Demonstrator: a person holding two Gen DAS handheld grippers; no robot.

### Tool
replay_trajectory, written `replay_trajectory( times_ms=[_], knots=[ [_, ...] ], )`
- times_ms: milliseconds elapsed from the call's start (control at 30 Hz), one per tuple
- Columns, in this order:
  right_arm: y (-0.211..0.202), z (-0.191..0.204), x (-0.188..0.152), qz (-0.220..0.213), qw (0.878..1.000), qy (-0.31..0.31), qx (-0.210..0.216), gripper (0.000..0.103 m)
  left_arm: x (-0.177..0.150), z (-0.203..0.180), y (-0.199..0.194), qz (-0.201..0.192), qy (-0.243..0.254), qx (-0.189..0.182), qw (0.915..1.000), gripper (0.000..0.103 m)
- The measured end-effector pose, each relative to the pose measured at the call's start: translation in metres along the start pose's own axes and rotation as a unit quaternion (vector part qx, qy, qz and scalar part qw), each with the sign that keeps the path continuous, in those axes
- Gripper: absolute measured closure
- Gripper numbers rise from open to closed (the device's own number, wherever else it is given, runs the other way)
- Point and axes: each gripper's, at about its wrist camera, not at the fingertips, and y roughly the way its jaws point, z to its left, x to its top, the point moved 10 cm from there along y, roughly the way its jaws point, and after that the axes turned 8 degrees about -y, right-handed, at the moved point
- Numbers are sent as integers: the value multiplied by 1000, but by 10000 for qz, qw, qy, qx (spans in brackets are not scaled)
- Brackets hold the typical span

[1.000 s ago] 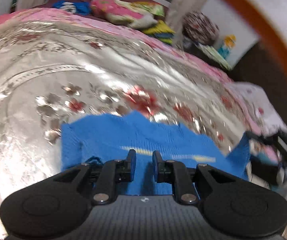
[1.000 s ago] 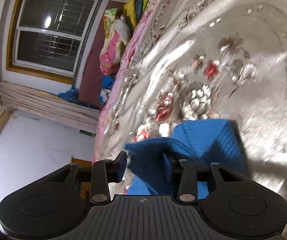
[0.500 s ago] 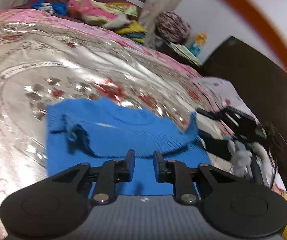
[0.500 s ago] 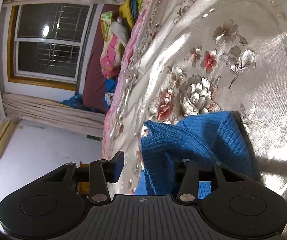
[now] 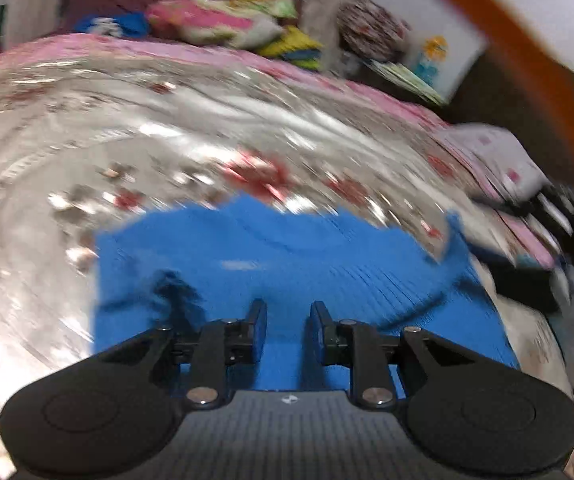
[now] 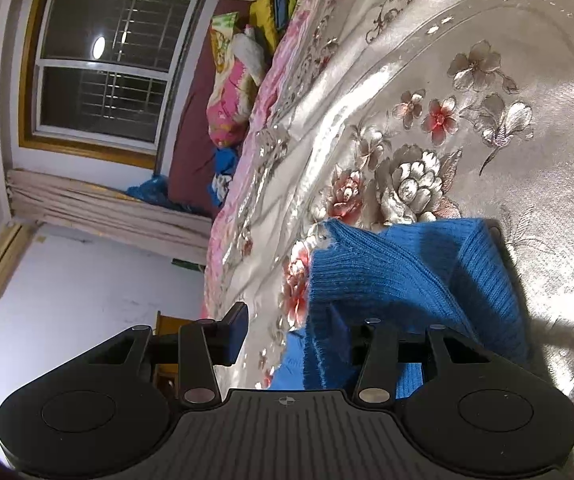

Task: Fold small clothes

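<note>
A blue knit sweater [image 5: 287, 256] lies spread on a silver floral bedspread [image 5: 87, 128]; the left wrist view is blurred. My left gripper [image 5: 287, 316] hovers over the sweater's near edge, its pads a small gap apart with nothing pinched between them. In the right wrist view a folded corner of the sweater [image 6: 399, 276] stands up from the bedspread [image 6: 487, 120]. My right gripper [image 6: 291, 320] stands open. Its left pad is clear of the cloth, and the blue fold drapes over its right finger and hides the tip.
Pillows and piled clothes [image 5: 215, 20] lie along the far side of the bed. A white patterned pillow [image 5: 495, 152] is at the right, with blurred dark shapes beside it. A barred window [image 6: 103, 76] with curtains is on the wall beyond the pink bed edge [image 6: 255, 168].
The left gripper's pads have parted slightly and its view has swung back left over the sweater. The right gripper's jaws have widened, and its left pad has come off the blue fold.
</note>
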Motion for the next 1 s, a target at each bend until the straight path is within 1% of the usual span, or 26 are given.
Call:
replay_trajectory(
  times_ms=[100, 233, 467, 567, 733, 833, 900, 933, 967, 1000],
  knots=[
    [0, -5, -2, 21, 10000, 26, -20, 58, 16, 18, -3, -260, -307, 256, 9989, 74],
    [2, -4, -6, 85, 9998, -149, -77, 58, 22, 30, -10, -425, -492, 364, 9972, 74],
    [4, 0, -10, 157, 9993, -329, -122, 57, 20, 25, -34, -768, -178, 412, 9960, 74],
    [2, 0, -14, 195, 9990, -392, -132, 57, 20, 24, -38, -706, -204, 313, 9968, 73],
    [-3, 1, -23, 294, 9971, -645, -260, 57, 2, 24, -30, -542, 137, 456, 9974, 72],
    [-8, 1, -32, 357, 9911, -1149, -568, 57, -13, 33, -25, -367, 144, 556, 9977, 72],
    [-14, -2, -37, 366, 9831, -1579, -854, 57, -20, 44, -23, -290, 87, 681, 9972, 72],
    [-17, -5, -40, 390, 9781, -1780, -1007, 58, -23, 49, -22, -252, 41, 720, 9971, 72],
    [-19, -9, -42, 444, 9704, -2017, -1254, 58, -26, 54, -23, -222, -18, 739, 9970, 71],
    [-20, -13, -44, 514, 9625, -2226, -1466, 63, -28, 56, -23, -211, -41, 727, 9971, 70]
  ],
)
